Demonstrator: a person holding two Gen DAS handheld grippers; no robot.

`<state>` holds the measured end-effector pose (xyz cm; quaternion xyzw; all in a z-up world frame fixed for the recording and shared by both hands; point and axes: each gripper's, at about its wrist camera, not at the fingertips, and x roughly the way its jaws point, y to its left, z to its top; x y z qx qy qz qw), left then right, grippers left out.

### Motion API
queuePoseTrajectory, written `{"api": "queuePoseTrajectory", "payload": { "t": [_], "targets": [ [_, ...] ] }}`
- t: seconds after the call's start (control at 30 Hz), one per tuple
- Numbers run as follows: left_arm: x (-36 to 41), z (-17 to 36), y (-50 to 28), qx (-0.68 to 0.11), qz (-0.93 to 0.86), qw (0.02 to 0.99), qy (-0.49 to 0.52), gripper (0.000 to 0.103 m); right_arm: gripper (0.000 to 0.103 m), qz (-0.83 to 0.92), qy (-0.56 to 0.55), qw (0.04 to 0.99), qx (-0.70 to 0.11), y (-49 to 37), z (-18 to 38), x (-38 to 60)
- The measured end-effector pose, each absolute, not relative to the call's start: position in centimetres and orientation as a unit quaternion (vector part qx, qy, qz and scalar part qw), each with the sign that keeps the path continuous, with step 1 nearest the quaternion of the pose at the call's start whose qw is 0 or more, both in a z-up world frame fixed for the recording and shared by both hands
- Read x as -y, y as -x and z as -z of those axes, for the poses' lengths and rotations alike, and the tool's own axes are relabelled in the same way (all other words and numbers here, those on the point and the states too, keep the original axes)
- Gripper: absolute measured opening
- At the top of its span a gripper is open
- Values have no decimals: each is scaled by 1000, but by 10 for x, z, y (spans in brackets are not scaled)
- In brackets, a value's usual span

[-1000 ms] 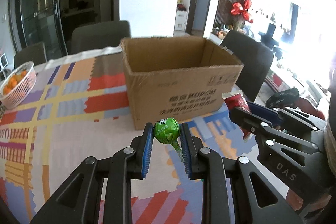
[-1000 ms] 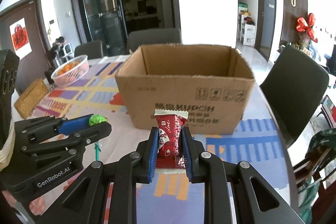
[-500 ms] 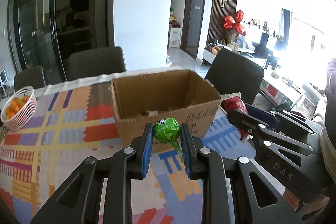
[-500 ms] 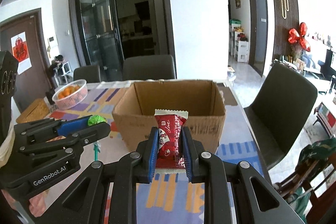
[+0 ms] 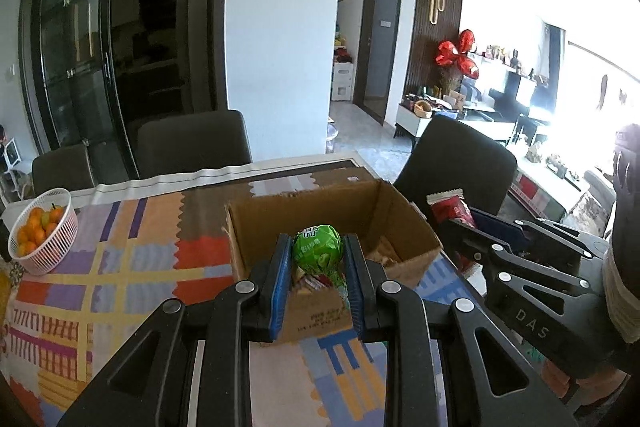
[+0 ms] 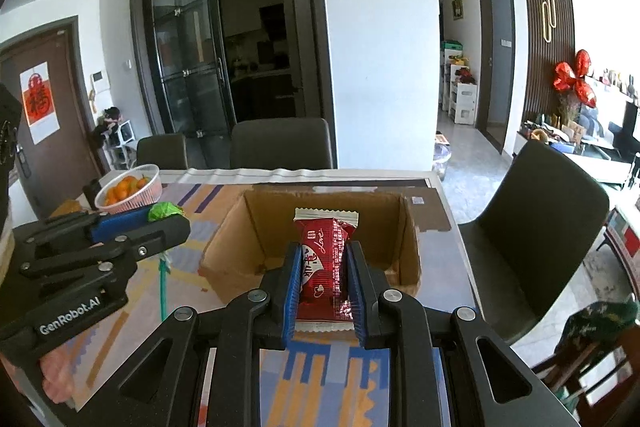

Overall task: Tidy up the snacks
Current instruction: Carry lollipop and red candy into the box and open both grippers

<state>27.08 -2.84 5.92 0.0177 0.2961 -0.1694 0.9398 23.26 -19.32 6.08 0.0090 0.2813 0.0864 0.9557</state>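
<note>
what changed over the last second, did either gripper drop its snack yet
No drop yet. Both grippers rose and moved toward the cardboard box, so its open top and inside now show. The left gripper still clamps the green lollipop; the right gripper still clamps the red snack packet. The box and the fruit basket stayed put.

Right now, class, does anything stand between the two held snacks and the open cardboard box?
Nothing visible does. The left gripper holds the green lollipop and the right gripper the red snack packet, both before the open-topped cardboard box.
</note>
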Motion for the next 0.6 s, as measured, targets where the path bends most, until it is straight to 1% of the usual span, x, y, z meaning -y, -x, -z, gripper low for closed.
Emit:
{"api": "queuePoseTrajectory", "payload": {
  "t": [0.23,0.6],
  "targets": [
    [27,-61,-313,-319,164,933,-14,26,23,-83,10,946,-312,-272,-68,198],
    [39,-39,-360,-359,147,921,-34,26,23,-83,19,925,-369,-329,-55,201]
  ]
}}
